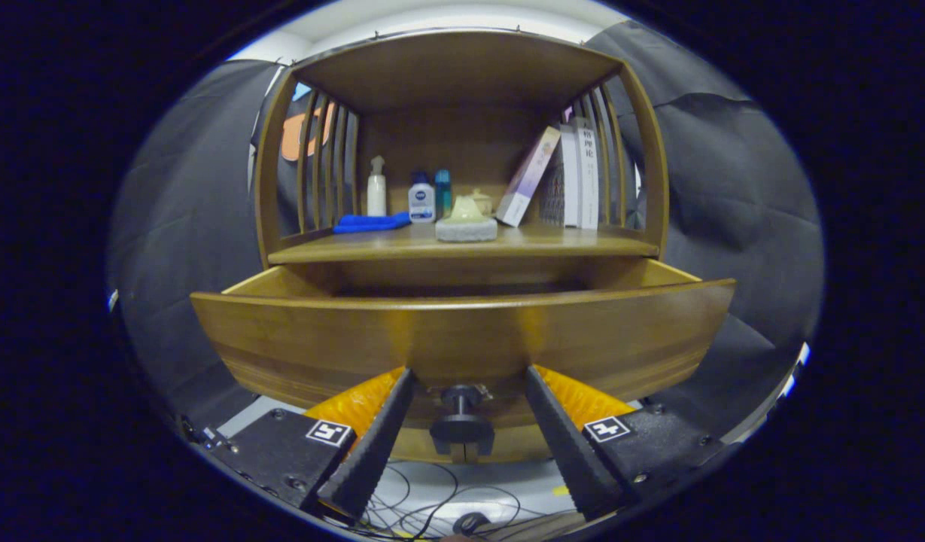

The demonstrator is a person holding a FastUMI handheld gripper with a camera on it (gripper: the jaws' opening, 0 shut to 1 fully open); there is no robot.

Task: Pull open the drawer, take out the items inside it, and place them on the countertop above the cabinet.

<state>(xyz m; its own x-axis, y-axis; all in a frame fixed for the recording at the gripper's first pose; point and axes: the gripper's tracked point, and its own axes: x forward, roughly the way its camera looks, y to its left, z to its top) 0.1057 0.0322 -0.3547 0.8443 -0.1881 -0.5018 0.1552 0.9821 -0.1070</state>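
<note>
The wooden drawer [462, 335] is pulled out of the cabinet, and its curved front panel stands just ahead of my fingers. Its dark round knob [462, 421] sits between the two black fingers [375, 436], with a gap on each side. My gripper [468, 373] is open and holds nothing. The front panel hides the inside of the drawer. Above it lies the wooden countertop [582, 242]. A grey pad with a pale yellow lump on it [466, 223] rests near the countertop's front middle.
On the countertop sit a blue cloth [370, 223], a white pump bottle [376, 188], two small bottles [422, 199] and a few leaning books [575, 173]. Slatted side walls and a roof panel [454, 68] enclose it. Cables [447, 504] lie on the floor below.
</note>
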